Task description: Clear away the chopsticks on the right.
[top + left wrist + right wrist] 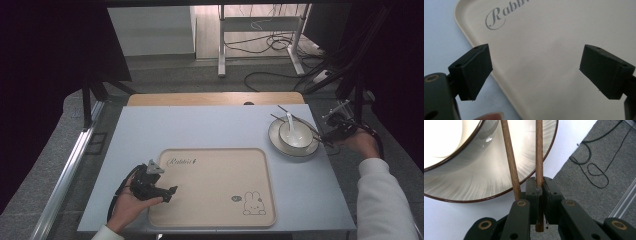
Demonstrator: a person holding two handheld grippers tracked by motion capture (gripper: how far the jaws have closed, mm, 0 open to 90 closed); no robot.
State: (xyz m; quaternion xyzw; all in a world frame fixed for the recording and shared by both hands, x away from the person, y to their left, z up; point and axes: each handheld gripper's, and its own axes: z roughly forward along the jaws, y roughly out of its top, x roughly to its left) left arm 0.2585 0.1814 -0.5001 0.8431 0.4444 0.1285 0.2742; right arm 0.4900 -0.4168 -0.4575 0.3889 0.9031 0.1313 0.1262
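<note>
High view: left tool (167, 192) lying low over the near left corner of the tan tray (220, 220), jaws spread apart, nothing between them. "Rabbit" word (181, 161) on the tray just past the tool; small bunny picture (254, 204) well off to its right. Right tool (331, 136) at the far right edge of the table (210, 127), tip touching the near ends of two brown chopsticks (300, 121). Chopsticks stretching away from that tool across a plate (277, 141) with a white bowl (296, 135) on it. White spoon (290, 121) standing in the bowl.

Left gripper view: left tool (535, 71) wide open, two black pads far apart. Only bare tray (544, 82) seen between them. Tray rim running under the left pad, blue table (441, 37) just beside it. Big curly "R" (495, 18) ahead of the tool.

Right gripper view: right tool (539, 192) squeezed tight on one chopstick (539, 152), pads pressing it from both sides, its end poking out behind the jaws. Second chopstick (510, 157) just beside the tool on the left, outside the grip, leaning against the left jaw. Both sticks reaching ahead over the plate (486, 177) with the dark rim. Grey floor (586, 157) and black cables (596, 170) off to the right.
</note>
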